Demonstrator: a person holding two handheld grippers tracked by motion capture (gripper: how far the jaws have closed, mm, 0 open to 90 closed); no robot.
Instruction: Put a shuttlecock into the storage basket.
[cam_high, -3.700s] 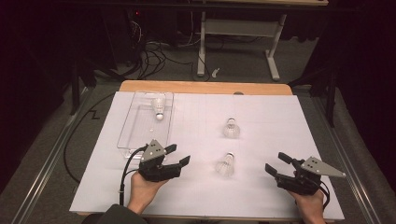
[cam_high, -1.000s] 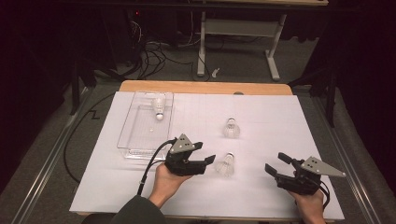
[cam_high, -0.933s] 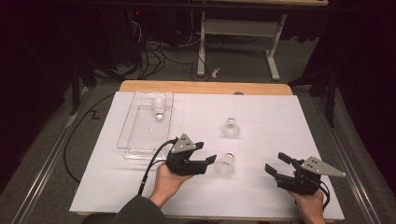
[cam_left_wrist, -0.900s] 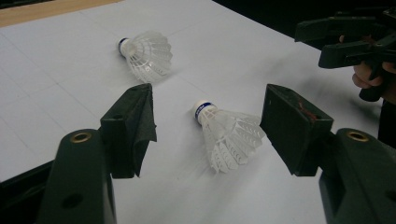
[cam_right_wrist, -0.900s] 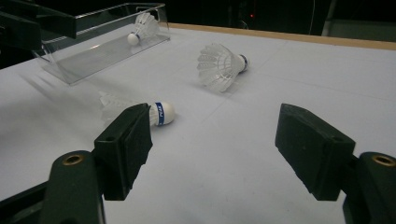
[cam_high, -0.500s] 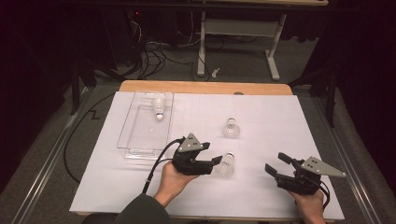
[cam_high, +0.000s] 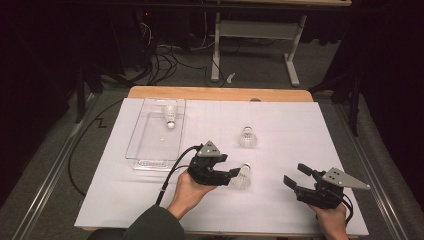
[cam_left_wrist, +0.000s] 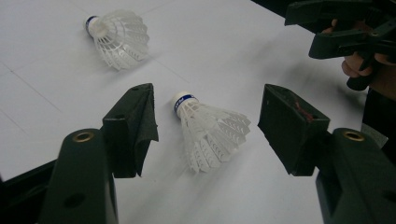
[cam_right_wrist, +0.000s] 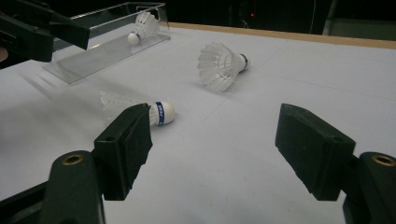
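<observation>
Three white shuttlecocks are in play. One (cam_high: 170, 116) lies inside the clear tray (cam_high: 137, 150) at the back left, and a second (cam_high: 246, 137) rests on the white sheet near the middle. The third (cam_high: 242, 177) lies on its side in front of it. My left gripper (cam_high: 233, 174) is open, and its jaws stand either side of this third shuttlecock (cam_left_wrist: 210, 133) without touching it, cork pointing away. My right gripper (cam_high: 296, 175) is open at the front right with nothing in it. It looks toward the same shuttlecock (cam_right_wrist: 140, 111).
White paper (cam_high: 280, 115) covers the wooden table, whose far edge (cam_high: 220, 93) shows as a bare strip. The left gripper's black cable (cam_high: 172, 175) trails back toward the front edge. Cables and a desk frame (cam_high: 255, 30) stand on the dark floor beyond.
My left gripper has moved right, from the tray's front corner to the near shuttlecock, and its open jaws now straddle it. The right gripper and all shuttlecocks have stayed put.
</observation>
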